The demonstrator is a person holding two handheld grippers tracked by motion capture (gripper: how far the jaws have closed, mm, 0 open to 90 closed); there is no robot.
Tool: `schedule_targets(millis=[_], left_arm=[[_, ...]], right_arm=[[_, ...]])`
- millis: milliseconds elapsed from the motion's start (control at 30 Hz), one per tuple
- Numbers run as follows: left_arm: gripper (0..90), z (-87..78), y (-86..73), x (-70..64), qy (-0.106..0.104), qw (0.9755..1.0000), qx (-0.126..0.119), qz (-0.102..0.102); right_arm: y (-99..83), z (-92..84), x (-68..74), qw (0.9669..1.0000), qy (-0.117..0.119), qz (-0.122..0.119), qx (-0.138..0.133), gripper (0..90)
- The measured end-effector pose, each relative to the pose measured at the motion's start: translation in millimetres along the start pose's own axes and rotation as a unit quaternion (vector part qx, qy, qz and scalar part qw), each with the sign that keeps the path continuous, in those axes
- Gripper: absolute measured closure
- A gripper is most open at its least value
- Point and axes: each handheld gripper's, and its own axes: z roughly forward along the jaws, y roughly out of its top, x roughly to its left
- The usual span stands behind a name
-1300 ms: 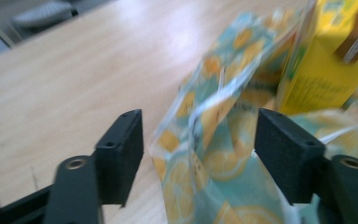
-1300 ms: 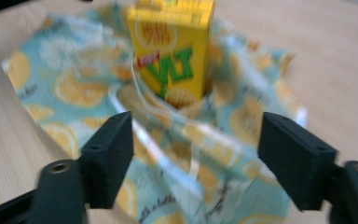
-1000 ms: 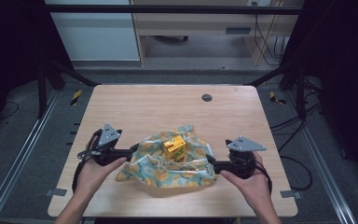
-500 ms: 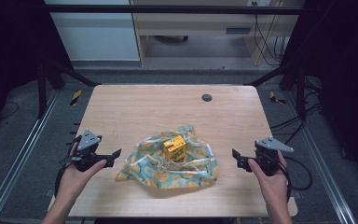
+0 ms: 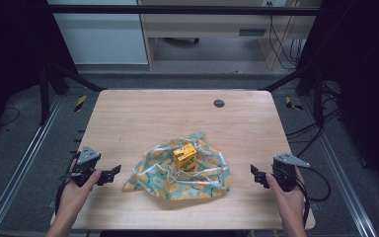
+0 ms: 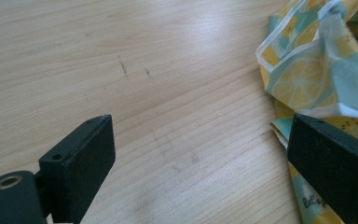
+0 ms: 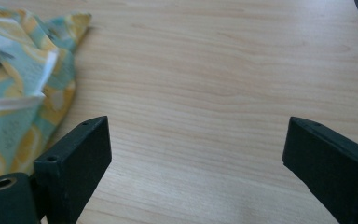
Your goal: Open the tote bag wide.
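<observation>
A crumpled cloth (image 5: pixel 182 173) with a lemon print in teal and yellow lies near the table's front middle. On it stands a small yellow-orange box (image 5: pixel 184 156). My left gripper (image 5: pixel 112 173) is open, a little left of the cloth's corner, held by a hand. In the left gripper view the cloth (image 6: pixel 317 70) lies at the right, apart from the jaws (image 6: pixel 200 163). My right gripper (image 5: pixel 256 176) is open, right of the cloth with bare wood between. The right gripper view has the cloth (image 7: pixel 23 88) at its left, and the gripper (image 7: pixel 196 158) holds nothing.
The wooden table (image 5: pixel 143 118) has a small dark round grommet (image 5: pixel 219 103) at the back right. Metal frame rails and cables run beside the table on both sides. A cabinet and desk stand beyond the far edge.
Both grippers have let go of the cloth and drawn outward, away from it: the left one to the left, the right one to the right. The cloth and box stay put.
</observation>
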Motion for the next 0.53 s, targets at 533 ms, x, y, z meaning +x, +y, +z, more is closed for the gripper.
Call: schedule_targets(millis=[533], left_arm=[[7.3, -2.9, -14.9, -6.5, 0.028, 0.9988, 0.026, 0.029]], right_arm=[[-22.3, 11.1, 9.7, 0.9971, -0.019, -0.053, 0.052, 9.4]])
